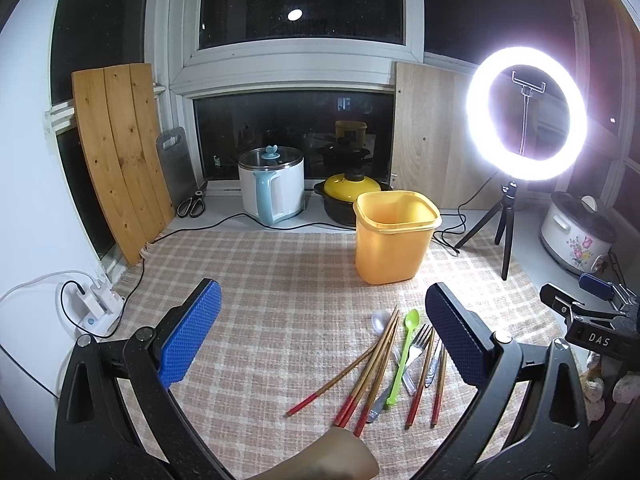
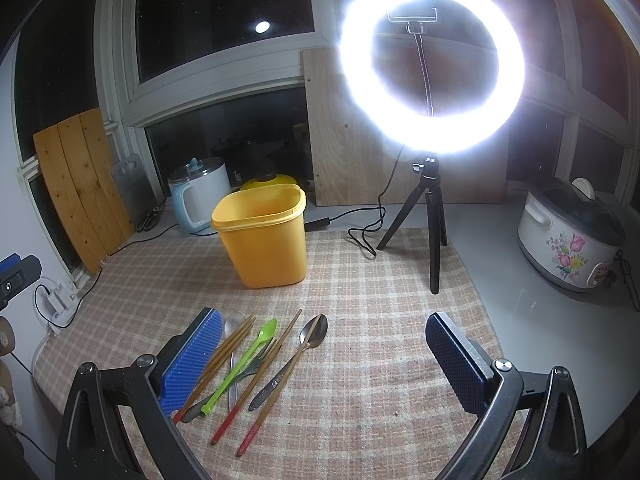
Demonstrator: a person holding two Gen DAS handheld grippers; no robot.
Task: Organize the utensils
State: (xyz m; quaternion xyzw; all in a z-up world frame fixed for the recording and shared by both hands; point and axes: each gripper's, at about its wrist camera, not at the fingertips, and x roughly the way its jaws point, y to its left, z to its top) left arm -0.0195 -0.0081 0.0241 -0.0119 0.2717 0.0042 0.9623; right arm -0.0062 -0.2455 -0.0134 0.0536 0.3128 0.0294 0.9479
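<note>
Two fisheye views show one checked woven mat on a pale surface. Both tools, left tool and right tool, stand wide open, blue-padded fingers gripping nothing. Scattered utensils lie on the mat: red-tipped wooden chopsticks, a green plastic spoon, a metal fork. Only the right view exposes a steel spoon lying across one chopstick; in the left view the tool's right finger blocks that area. An empty yellow plastic tub stands upright beyond the utensils, apart from them. A lit ring lamp on a black tripod glares behind; a floral rice cooker sits right.
</note>
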